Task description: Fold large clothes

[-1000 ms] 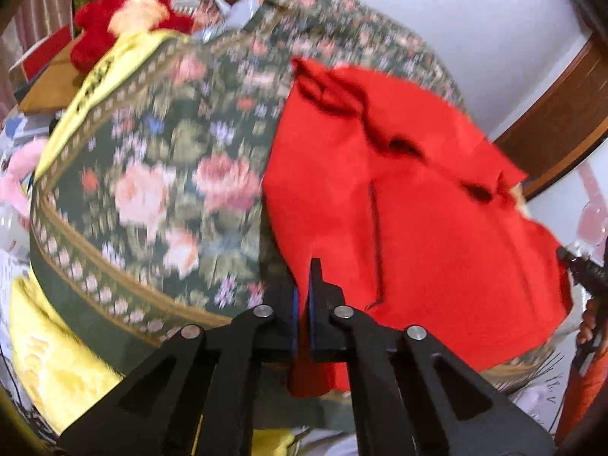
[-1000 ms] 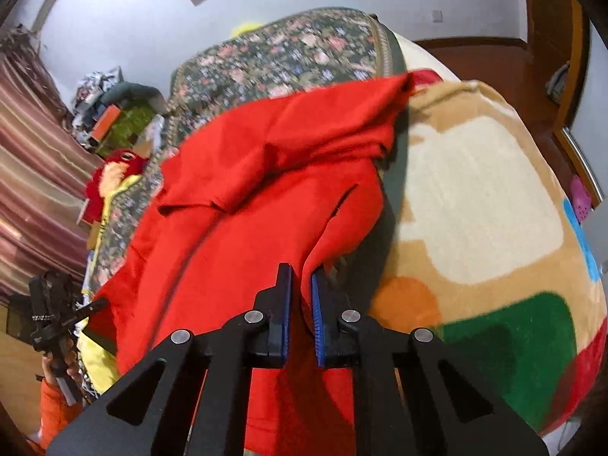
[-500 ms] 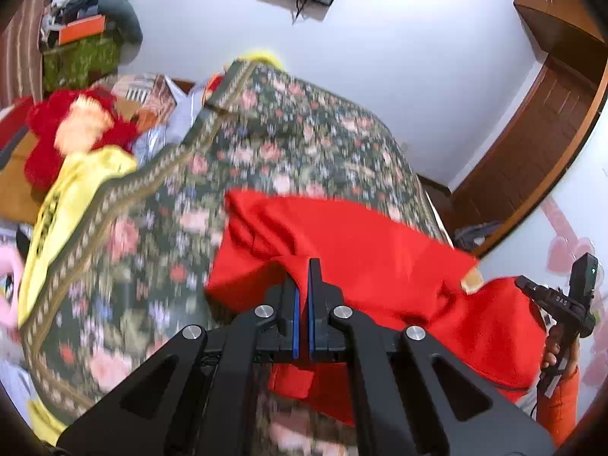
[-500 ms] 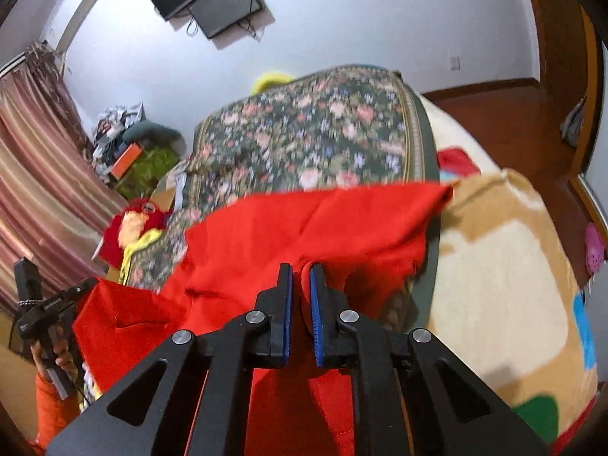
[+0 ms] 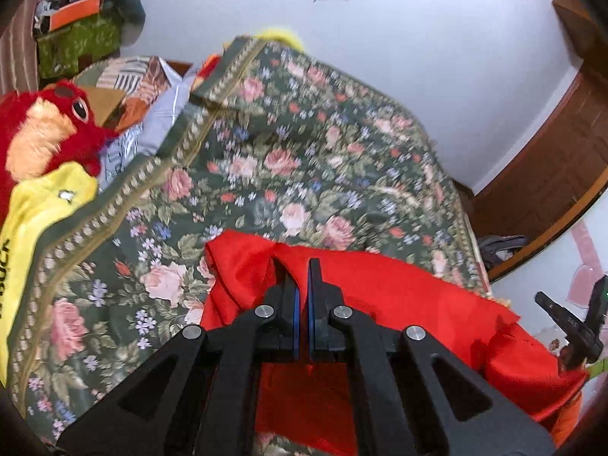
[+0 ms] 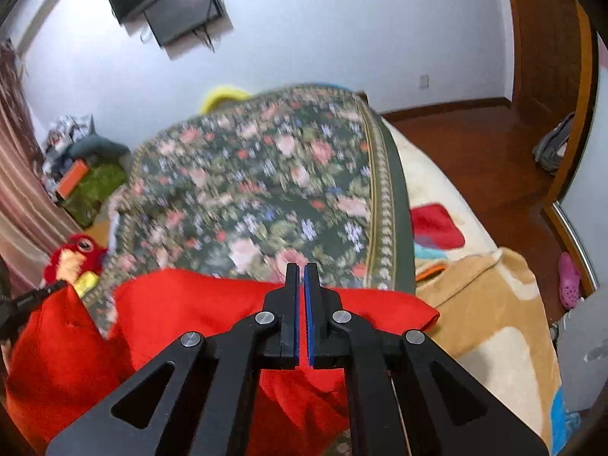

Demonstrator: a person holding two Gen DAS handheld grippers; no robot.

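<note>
The red garment (image 5: 399, 304) is a large, plain, bright red piece of cloth with no print that I can see, soft and rumpled, hanging in loose folds between the two grippers. It lies over the near end of the floral bedspread (image 5: 266, 174), and from the left wrist view it fills the picture from about 6 o'clock round to 4 o'clock. Its upper edge runs as a slack, uneven line across the flowers, with a peaked corner bunched at the left gripper's tips and a ragged-looking crease toward 3 o'clock.

The left gripper (image 5: 303, 266) has its fingers together, clamped on a fold of the red cloth that rises on both sides of them. The right gripper (image 6: 299, 269) also has its fingers pressed together; red cloth shows below and behind them, and the garment (image 6: 190, 315) spreads from there toward 8 o'clock, ending in a blunt corner at about 3 o'clock.

A red plush toy (image 5: 41, 133) sits at 9 o'clock beside a yellow cloth (image 5: 41, 220). A tan blanket (image 6: 490, 326) lies at 4 o'clock of the right view.
</note>
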